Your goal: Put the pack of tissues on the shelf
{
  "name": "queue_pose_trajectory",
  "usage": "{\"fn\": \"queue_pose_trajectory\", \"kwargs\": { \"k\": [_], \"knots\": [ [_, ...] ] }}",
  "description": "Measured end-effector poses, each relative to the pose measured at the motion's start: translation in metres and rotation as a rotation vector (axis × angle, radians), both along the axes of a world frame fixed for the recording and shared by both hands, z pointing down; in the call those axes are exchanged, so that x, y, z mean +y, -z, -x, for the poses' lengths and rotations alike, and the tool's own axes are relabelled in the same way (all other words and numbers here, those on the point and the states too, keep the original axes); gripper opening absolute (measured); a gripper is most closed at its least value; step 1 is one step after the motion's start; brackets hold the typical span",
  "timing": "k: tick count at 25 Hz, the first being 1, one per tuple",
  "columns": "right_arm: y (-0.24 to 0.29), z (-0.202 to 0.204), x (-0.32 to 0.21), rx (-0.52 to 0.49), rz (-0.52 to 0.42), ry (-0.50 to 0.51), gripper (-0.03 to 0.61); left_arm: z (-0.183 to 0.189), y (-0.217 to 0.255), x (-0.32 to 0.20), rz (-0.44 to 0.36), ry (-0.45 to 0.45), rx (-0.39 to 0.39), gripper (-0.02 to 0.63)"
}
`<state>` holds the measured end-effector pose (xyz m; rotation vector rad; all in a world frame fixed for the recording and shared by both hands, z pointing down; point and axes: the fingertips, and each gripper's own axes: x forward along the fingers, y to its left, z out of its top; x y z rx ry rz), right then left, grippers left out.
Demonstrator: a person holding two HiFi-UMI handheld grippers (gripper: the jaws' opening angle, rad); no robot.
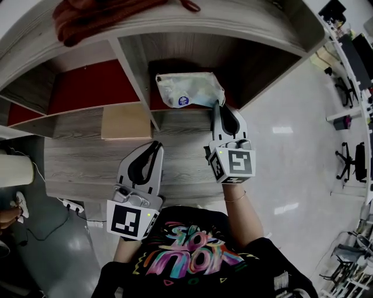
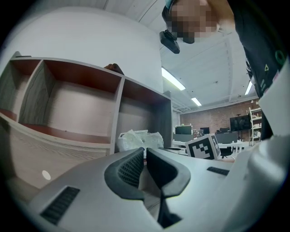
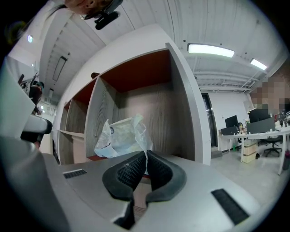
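Observation:
The pack of tissues (image 1: 189,89), a crinkly white plastic pack with a blue round label, sits at the mouth of the shelf's (image 1: 131,64) right-hand compartment. My right gripper (image 1: 217,105) is shut on the pack's near right corner; in the right gripper view the film (image 3: 120,136) runs down between the closed pads (image 3: 131,172). Whether the pack rests on the compartment floor I cannot tell. My left gripper (image 1: 156,145) hangs lower and to the left, over the wooden board, shut with nothing in it. The left gripper view shows the pack (image 2: 138,138) beyond its tips (image 2: 145,153).
A pale wooden block (image 1: 126,122) lies on the board in front of the middle compartment. A red cloth (image 1: 93,17) lies on the shelf top. Office chairs (image 1: 349,157) stand on the floor at right, a power strip (image 1: 73,205) at left.

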<state>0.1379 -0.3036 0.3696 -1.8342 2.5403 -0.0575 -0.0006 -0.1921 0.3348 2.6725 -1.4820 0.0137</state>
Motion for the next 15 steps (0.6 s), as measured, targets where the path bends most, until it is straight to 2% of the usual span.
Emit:
{"fn": "queue_pose_trajectory", "kwargs": {
  "k": [10,15],
  "knots": [
    [-0.005,-0.001,-0.016,-0.012,0.019,-0.071,0.018,0.008,-0.002,0.001,0.010,0.001,0.006,0.037],
    [-0.008,0.002,-0.016,-0.009,0.020,-0.061,0.018,0.010,-0.003,0.004,0.009,0.002,0.006,0.037]
  ]
}}
